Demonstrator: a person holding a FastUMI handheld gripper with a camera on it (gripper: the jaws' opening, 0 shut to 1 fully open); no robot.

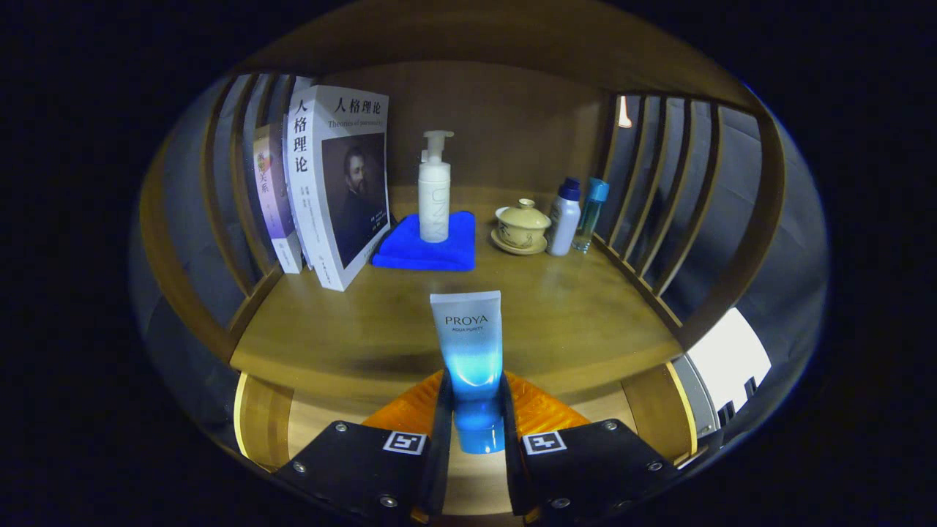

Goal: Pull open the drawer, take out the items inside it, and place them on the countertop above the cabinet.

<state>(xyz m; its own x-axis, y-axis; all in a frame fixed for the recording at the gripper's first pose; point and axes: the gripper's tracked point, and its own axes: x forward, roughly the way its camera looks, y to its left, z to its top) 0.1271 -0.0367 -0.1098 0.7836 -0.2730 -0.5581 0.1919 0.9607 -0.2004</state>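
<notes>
The claw [474, 410] is closed on a blue-and-white tube [468, 351], both fingers pressing its lower sides near the cap, with the tube standing upright cap-down between them. The tube sits above the front edge of the wooden surface [585, 322], and that front lip runs across just behind the tube's lower body. Taking the tube as the landmark: straight beyond it, near the back wall, a white pump bottle [433, 190] stands upright on a folded blue cloth [432, 252], and a wide stretch of bare wood lies between tube and cloth. Beyond and to the tube's left, two books [333, 183] stand leaning against the slatted side rail [227, 183]. Beyond and to its right, a lidded tea bowl on a saucer [521, 227] sits beside a white bottle with a dark cap [564, 218] and a slim clear bottle with a blue cap [590, 214], the two bottles close together by the right slatted rail [659, 190]. To the tube's near right and near left the wood is open up to the rails. Below the lip, a lighter wooden panel [315, 424] shows beside the fingers.
</notes>
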